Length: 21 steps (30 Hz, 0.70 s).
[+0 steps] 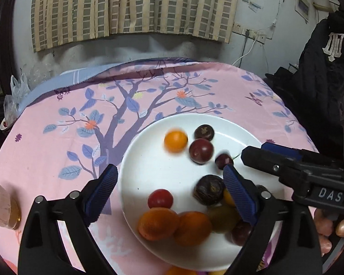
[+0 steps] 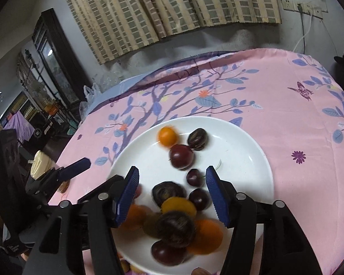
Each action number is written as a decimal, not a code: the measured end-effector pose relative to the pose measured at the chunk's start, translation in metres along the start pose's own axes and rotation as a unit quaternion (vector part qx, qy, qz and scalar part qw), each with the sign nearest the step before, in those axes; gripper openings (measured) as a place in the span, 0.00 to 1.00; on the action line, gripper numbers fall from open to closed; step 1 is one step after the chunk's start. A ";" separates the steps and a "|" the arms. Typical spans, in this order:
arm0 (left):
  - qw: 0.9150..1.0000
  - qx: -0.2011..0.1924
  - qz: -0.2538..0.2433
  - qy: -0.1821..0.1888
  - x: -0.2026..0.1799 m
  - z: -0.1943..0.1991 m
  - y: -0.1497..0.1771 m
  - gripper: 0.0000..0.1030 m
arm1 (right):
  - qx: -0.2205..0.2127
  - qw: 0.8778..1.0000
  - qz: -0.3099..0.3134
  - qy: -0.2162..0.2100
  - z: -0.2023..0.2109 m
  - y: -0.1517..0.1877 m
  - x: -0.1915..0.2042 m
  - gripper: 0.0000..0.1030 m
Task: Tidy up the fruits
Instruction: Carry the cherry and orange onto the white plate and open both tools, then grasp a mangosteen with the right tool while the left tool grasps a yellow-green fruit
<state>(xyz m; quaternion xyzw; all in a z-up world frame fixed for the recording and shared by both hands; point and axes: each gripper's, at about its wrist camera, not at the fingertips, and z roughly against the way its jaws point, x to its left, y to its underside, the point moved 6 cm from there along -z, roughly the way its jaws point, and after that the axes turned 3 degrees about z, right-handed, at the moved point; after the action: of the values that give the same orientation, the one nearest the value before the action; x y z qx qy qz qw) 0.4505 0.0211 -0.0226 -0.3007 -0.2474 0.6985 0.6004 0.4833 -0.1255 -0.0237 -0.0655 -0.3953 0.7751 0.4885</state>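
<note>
A white plate (image 1: 149, 167) (image 2: 240, 160) on the pink tablecloth holds several small fruits. An orange round fruit (image 1: 175, 141) (image 2: 167, 136), blurred, lies at its far side by a dark chestnut-like fruit (image 1: 204, 132) (image 2: 197, 138) and a dark red plum (image 1: 201, 150) (image 2: 181, 156). Apricots (image 1: 158, 223), a red tomato (image 1: 160, 198) and cherries (image 2: 194, 177) lie nearer. My left gripper (image 1: 169, 188) is open over the plate's near left. My right gripper (image 2: 172, 193) is open above the near fruits; it shows in the left wrist view (image 1: 275, 160).
A jar (image 1: 2, 206) of amber liquid stands on the cloth left of the plate, with its cream lid in the right wrist view (image 2: 40, 165). Plastic bags (image 1: 16, 91) sit at the table's far left edge. A dark jacket (image 1: 321, 80) hangs at right.
</note>
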 end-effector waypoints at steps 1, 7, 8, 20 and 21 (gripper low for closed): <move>1.000 -0.001 -0.004 -0.005 0.000 0.005 0.000 0.91 | -0.005 1.000 0.004 0.004 0.006 0.002 0.004 0.59; 0.999 -0.014 -0.020 -0.021 -0.001 0.035 0.012 0.94 | -0.018 1.000 0.014 0.010 0.032 0.019 0.021 0.64; 0.999 -0.014 -0.018 -0.023 0.001 0.039 0.016 0.94 | -0.016 1.000 0.017 0.011 0.034 0.023 0.023 0.64; 0.998 0.035 -0.013 -0.048 0.031 0.046 0.088 0.95 | 0.011 0.999 0.011 0.032 0.045 0.121 0.025 0.65; 0.998 0.036 -0.013 -0.050 0.031 0.046 0.090 0.95 | 0.017 0.999 0.013 0.036 0.043 0.126 0.024 0.64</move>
<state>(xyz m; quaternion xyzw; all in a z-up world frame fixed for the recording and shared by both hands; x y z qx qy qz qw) 0.3517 0.0384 -0.0580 -0.2397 -0.2558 0.7132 0.6071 0.3611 -0.1563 -0.0726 -0.0903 -0.3636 0.7848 0.4937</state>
